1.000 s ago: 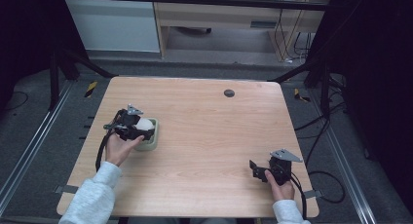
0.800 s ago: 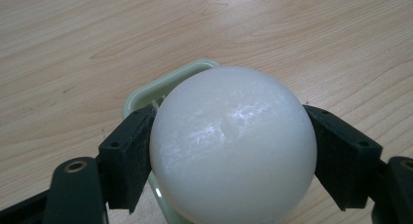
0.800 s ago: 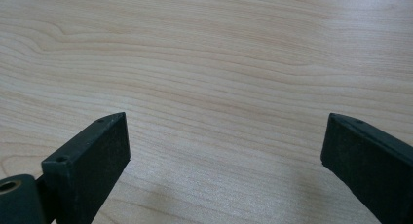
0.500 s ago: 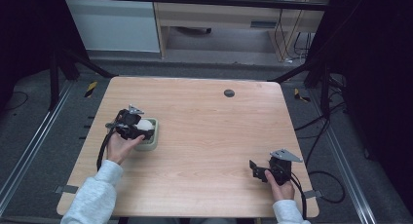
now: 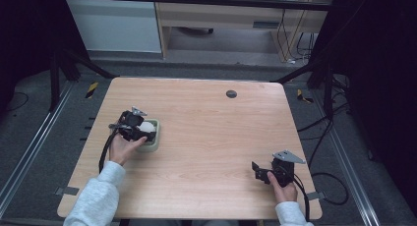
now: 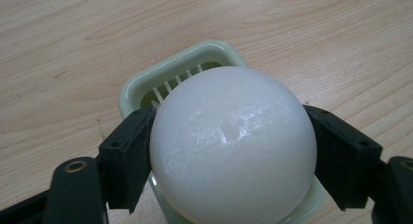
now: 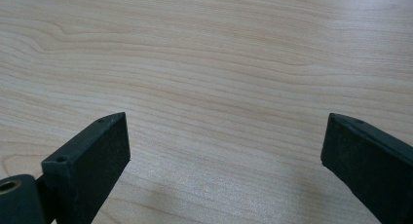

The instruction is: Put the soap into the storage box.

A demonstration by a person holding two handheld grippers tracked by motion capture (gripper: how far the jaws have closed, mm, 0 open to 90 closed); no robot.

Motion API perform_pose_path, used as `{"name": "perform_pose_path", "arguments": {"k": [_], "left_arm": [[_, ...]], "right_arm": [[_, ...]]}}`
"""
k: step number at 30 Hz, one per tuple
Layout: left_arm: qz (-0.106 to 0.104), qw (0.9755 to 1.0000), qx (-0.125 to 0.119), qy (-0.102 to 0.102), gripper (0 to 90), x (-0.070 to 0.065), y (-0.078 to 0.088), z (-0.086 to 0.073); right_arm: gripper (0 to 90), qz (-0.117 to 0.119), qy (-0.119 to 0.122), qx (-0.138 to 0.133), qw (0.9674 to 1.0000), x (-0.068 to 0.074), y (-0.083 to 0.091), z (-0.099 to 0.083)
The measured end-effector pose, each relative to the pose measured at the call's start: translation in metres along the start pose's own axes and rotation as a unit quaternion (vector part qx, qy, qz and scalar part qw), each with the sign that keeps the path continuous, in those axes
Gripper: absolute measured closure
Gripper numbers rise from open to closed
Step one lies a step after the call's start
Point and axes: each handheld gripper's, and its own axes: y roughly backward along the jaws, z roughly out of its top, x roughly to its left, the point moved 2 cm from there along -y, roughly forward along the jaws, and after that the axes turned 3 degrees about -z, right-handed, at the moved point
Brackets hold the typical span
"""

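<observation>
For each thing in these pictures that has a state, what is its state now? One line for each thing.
Left claw: shut on the white egg, one jaw on each side.
White egg: whole, held directly over the slicer.
Green egg slicer: flat on the table, slotted cradle uncovered.
Right claw: open, jaws wide apart, nothing between them, low over bare wood.
Table: wooden, carries the slicer at its left side.

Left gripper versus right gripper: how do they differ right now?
The left gripper is shut on a white egg-shaped ball, both jaws pressing its sides; the right gripper has its jaws wide apart with nothing between them. The left gripper sits over a pale green slotted tray at the table's left side; the right gripper is over bare wood near the right front corner. Both have black jaws and are hand-held.
</observation>
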Motion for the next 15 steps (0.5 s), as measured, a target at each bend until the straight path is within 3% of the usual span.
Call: {"name": "perform_pose_path", "arguments": {"k": [15], "left_arm": [[-0.005, 1.0000, -0.003, 0.004, 23.6, 0.0007, -0.0052, -0.0059]], "right_arm": [[4.1, 0.001, 0.000, 0.001, 1.0000, 0.0002, -0.0001, 0.0000]]}}
